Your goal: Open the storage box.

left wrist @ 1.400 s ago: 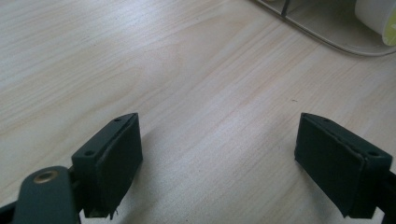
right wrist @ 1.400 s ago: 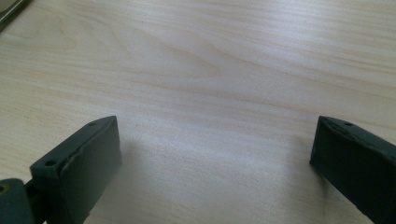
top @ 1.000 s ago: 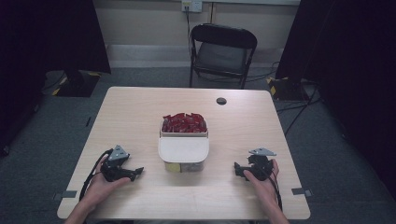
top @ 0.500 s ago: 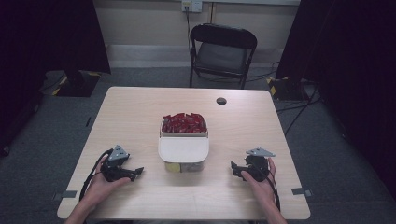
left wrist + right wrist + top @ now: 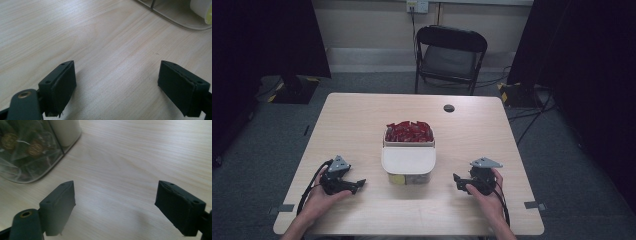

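Observation:
A clear container (image 5: 408, 172) with a white lid (image 5: 408, 159) stands at the table's centre, and round wrapped sweets show through its wall (image 5: 27, 157). Directly behind it sits a bin of red packets (image 5: 409, 132). My left gripper (image 5: 358, 185) rests on the table to the container's left, open, with bare wood between its jaws (image 5: 117, 82). My right gripper (image 5: 457, 181) rests to the container's right, open and holding nothing (image 5: 115, 202). The container's corner (image 5: 180, 15) appears at the top right of the left gripper view.
The wooden table (image 5: 362, 120) has a small black disc (image 5: 449, 108) near its far edge. A black folding chair (image 5: 451, 52) stands behind the table. Dark curtains hang at both sides, and cables lie on the floor at the right.
My right gripper has edged slightly left toward the container. The left gripper has stayed where it was.

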`<state>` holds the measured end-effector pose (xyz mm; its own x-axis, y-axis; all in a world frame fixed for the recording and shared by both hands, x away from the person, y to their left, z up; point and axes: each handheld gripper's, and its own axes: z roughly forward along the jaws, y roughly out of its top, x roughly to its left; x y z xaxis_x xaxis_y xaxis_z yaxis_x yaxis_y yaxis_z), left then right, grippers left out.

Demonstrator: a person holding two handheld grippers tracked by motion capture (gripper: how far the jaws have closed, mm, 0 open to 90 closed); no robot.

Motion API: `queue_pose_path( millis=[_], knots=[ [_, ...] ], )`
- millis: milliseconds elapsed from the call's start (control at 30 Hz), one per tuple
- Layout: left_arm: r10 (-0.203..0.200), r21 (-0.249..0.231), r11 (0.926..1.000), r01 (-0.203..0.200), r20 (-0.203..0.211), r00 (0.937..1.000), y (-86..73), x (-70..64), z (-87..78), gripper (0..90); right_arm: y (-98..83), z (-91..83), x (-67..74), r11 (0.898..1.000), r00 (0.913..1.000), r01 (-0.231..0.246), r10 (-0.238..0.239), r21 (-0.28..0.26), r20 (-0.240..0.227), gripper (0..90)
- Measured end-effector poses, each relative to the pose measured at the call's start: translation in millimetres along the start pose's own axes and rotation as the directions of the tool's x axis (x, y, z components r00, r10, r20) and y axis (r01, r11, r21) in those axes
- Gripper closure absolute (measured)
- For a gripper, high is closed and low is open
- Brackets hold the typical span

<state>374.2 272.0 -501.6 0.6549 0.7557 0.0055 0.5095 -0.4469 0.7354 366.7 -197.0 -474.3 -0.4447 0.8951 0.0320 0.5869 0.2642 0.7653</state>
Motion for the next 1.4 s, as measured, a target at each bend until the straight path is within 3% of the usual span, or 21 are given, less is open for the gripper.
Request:
queue_pose_path(
  millis=[333, 433, 500, 700, 1067, 1400],
  knots=[
    [0.0, 0.0, 1.0, 0.0, 0.0, 1.0, 0.0, 0.0, 0.0, 14.5, 12.4, -9.0, 21.8, 0.997, 0.996, 0.051, -0.054, -0.053, -0.071, 14.8],
    [0.0, -0.001, 1.0, 0.0, 0.0, 1.0, 0.0, 0.0, 0.1, 14.5, 15.4, -10.7, 28.6, 0.994, 0.9921, 0.084, -0.09, -0.064, -0.088, 17.2],
    [0.0, 0.0, 1.0, 0.0, 0.0, 1.0, 0.0, 0.0, 0.0, 14.5, 17.0, -11.8, 32.6, 0.993, 0.9908, 0.093, -0.099, -0.068, -0.092, 13.7],
    [0.0, 0.0, 1.0, 0.0, 0.0, 1.0, 0.0, 0.0, 0.0, 14.5, 21.8, -16.4, 41.7, 0.991, 0.9885, 0.092, -0.102, -0.092, -0.112, 14.2],
    [0.0, 0.0, 1.0, 0.0, 0.0, 1.0, 0.0, 0.0, 0.0, 14.5, 35.2, -9.9, 67.3, 0.986, 0.9708, 0.119, -0.14, -0.113, -0.195, 14.3],
    [0.0, 0.0, 1.0, 0.0, 0.0, 1.0, 0.0, 0.0, 0.0, 14.5, 40.4, 5.4, 84.9, 0.984, 0.9582, 0.15, -0.168, -0.093, -0.232, 14.3]
  ],
)
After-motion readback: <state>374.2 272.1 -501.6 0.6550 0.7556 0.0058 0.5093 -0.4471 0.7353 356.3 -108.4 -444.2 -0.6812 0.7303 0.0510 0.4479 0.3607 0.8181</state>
